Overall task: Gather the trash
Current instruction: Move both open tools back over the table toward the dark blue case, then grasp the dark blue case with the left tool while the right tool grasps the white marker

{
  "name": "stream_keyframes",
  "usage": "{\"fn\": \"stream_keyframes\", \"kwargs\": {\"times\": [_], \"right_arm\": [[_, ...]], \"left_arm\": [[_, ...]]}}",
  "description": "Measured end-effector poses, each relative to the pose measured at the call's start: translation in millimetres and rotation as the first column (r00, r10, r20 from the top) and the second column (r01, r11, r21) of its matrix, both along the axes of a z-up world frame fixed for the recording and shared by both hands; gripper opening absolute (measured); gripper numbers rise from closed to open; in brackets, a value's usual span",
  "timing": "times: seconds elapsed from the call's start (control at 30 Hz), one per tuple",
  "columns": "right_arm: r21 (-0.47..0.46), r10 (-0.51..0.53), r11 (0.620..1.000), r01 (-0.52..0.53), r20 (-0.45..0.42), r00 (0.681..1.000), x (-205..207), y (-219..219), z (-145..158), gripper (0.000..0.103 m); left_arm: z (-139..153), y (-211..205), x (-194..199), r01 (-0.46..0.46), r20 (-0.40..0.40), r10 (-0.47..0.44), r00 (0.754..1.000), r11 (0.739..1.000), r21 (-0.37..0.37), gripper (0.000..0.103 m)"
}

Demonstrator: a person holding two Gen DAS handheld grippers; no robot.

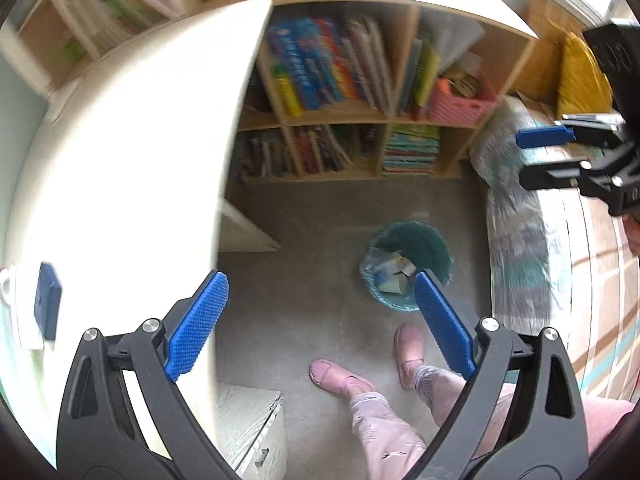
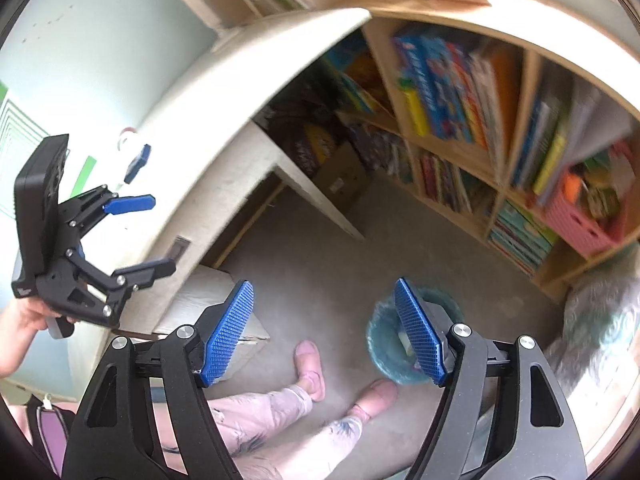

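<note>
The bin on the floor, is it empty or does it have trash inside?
Not empty. The bin stands upright on the floor with a liner, and several pale scraps, like paper or small cartons, lie inside it.

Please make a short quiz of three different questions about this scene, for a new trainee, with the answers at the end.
1. True or false: the left gripper has a piece of trash between its fingers.
2. Where does the bin stand? A) on the white desk B) on the grey floor, near the person's feet C) inside the bookshelf
3. Fill in: the basket in the bookshelf is ____ in colour.

Key:
1. False. Its fingers stand apart with nothing between them; the right gripper is empty too.
2. B. It stands on the floor, already with some trash inside.
3. Pink.
</note>
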State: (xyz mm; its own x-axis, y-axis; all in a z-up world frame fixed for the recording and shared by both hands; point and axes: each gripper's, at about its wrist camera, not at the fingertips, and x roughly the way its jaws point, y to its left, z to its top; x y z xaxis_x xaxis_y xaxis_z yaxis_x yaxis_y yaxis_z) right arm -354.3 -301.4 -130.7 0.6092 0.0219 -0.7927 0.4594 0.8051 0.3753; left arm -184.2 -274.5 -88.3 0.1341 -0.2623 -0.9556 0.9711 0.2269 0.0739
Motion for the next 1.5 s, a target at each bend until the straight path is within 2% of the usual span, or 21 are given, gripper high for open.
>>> {"fn": "stream_keyframes", "kwargs": {"times": [0.43, 0.7, 1.03, 1.5], "right_arm": [[-0.081, 0.219, 0.973, -0.215, 0.055, 0.974, 128, 61, 46, 0.074], [-0.090, 0.327, 0.942, -0.322, 0.049, 0.944, 200, 113, 55, 0.074], [-0.082, 0.394, 0.916, -0.392, 0.001, 0.919, 260, 178, 45, 0.074], [-0.064, 0.364, 0.927, -0.371, -0.098, 0.926, 305, 214, 16, 0.074]], "left_arm": [[40, 71, 100, -0.149, 0.126, 0.155, 0.980, 0.987, -0.055, 0.092], [58, 114, 162, -0.227, 0.120, 0.231, 0.966, 0.973, -0.050, 0.092], [49, 152, 211, -0.191, 0.134, 0.192, 0.972, 0.981, -0.020, 0.092], [14, 148, 250, -0.057, 0.108, 0.054, 0.993, 0.998, 0.027, 0.092]]}}
